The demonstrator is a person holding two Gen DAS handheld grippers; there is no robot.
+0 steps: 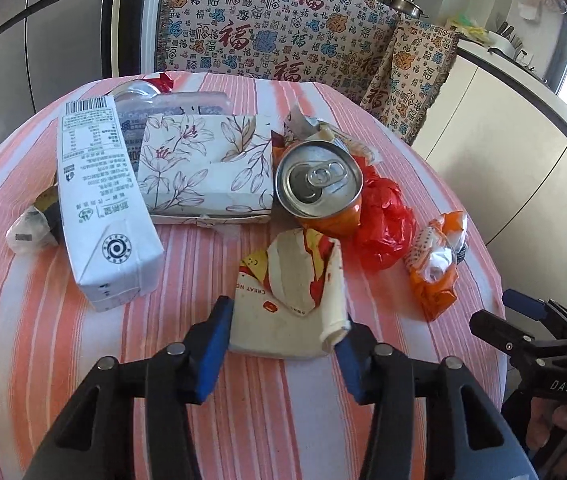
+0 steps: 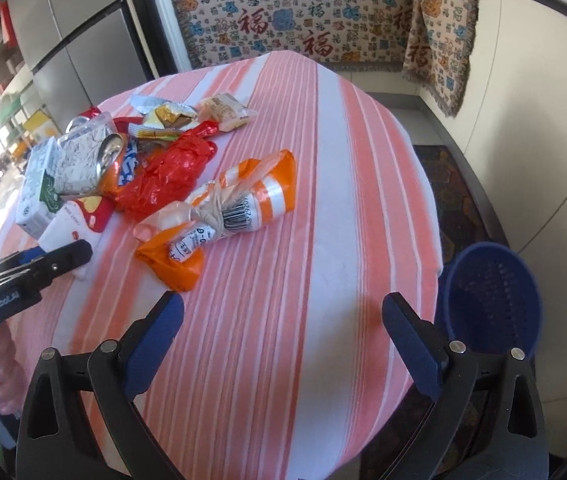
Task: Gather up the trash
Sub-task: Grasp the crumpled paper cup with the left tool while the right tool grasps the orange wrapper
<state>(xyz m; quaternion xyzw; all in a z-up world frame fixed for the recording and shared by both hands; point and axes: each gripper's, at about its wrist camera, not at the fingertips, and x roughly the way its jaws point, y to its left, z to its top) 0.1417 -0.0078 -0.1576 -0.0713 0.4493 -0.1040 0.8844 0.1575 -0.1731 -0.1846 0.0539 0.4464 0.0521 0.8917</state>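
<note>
A crumpled white, red and yellow paper bag [image 1: 295, 280] lies at the near side of the striped table [image 1: 43, 360]. My left gripper [image 1: 283, 320] is shut on it, one blue pad pressing on each side. Behind it stand a dented orange drink can [image 1: 319, 180], a red plastic bag [image 1: 383, 220], a white milk carton [image 1: 99, 200] and a floral tissue box [image 1: 207, 168]. An orange-and-white wrapper bundle [image 2: 235, 208] lies a short way ahead and left of my right gripper [image 2: 283, 308]. That gripper hangs open over bare cloth with nothing between its fingers.
A blue mesh basket [image 2: 495, 296] stands on the floor off the table's right edge. More small wrappers [image 2: 223, 112] lie at the far side of the pile. A patterned blanket [image 1: 283, 32] covers the seat behind the table. White cabinets [image 1: 503, 160] run along the right.
</note>
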